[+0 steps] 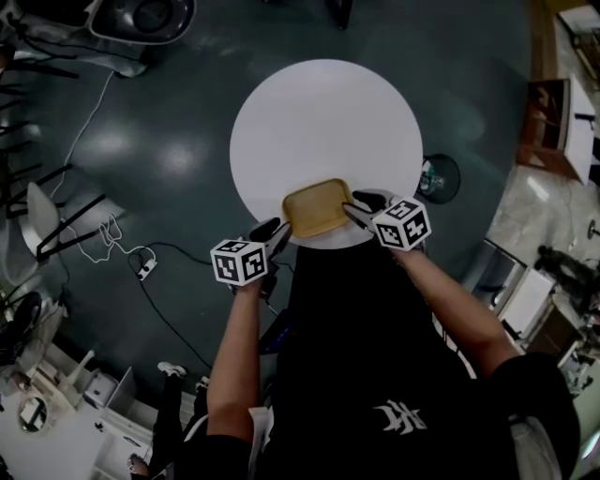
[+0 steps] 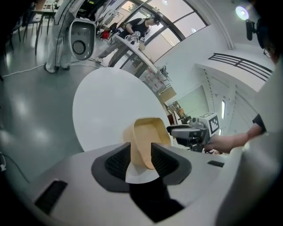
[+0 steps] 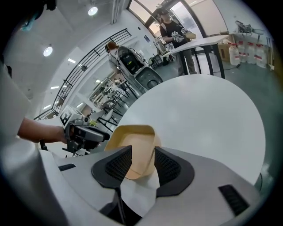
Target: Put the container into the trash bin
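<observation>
A shallow tan container [image 1: 317,207] lies on the round white table [image 1: 323,122] at its near edge. My left gripper [image 1: 278,229] is at the container's near left corner and my right gripper [image 1: 360,206] at its right side. In the left gripper view the open left gripper [image 2: 141,153] has the near end of the container [image 2: 150,130] between its pads, with the right gripper [image 2: 188,131] beyond. The right gripper view shows the open right gripper [image 3: 143,158] straddling the rim of the container [image 3: 132,141], with the left gripper [image 3: 88,134] across from it.
A dark round bin-like object [image 1: 438,178] stands on the floor just right of the table. A grey machine [image 1: 141,17] sits at the far left, and cables [image 1: 112,246] trail over the floor. People stand at a table [image 2: 132,44] in the background.
</observation>
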Tool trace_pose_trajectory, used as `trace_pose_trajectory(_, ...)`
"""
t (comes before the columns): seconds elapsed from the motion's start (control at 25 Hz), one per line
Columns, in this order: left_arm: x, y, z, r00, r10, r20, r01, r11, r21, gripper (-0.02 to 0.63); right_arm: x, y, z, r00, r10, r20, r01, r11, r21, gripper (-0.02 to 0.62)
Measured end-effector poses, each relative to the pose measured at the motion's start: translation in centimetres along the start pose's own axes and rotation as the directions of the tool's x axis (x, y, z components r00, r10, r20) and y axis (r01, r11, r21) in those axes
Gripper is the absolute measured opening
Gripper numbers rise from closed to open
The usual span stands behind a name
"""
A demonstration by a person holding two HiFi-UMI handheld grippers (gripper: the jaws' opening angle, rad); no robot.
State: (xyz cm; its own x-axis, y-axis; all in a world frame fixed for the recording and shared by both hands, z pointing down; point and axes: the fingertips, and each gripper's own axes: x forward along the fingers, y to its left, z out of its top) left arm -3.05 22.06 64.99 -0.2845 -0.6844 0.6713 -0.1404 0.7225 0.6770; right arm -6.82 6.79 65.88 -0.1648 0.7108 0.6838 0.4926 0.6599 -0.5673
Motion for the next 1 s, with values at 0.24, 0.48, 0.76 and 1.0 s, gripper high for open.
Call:
trace_pose_trajectory(0.24,1.0,0.2,-0.5,0.999,0.029,-0.027,-0.03,0.999,-0.043,0.133,0.4,-1.2,-0.4,0.999,-0.042,-0.02,0.043,0.999,0.019,0.163)
trace_pose_trajectory(0.48,2.2,-0.2,-1.3,0.997,0.023,-0.07,-0.026,0.999,-0.04,0.132,1.2,-1.6,-1.0,0.997,-0.054,-0.058,0.055,0.998,0.007,0.155)
trace_pose_trajectory(0.76,2.6,0.0,-2.1,0.993,0.041,-0.111,-0.045,0.999,-0.028,0.089,1.4,-2.0,-1.3,0.994,-0.085,-0.072,0.085,0.996,-0.003,0.084)
trace_pose_trajectory(1.0,2.9,-0.9,-3.1,0.986,-0.032,-0.163,0.012,0.992,-0.126,0.063,1.2,-2.2,-1.5,0.992,-0.088,-0.085,0.091,0.995,0.029,0.071)
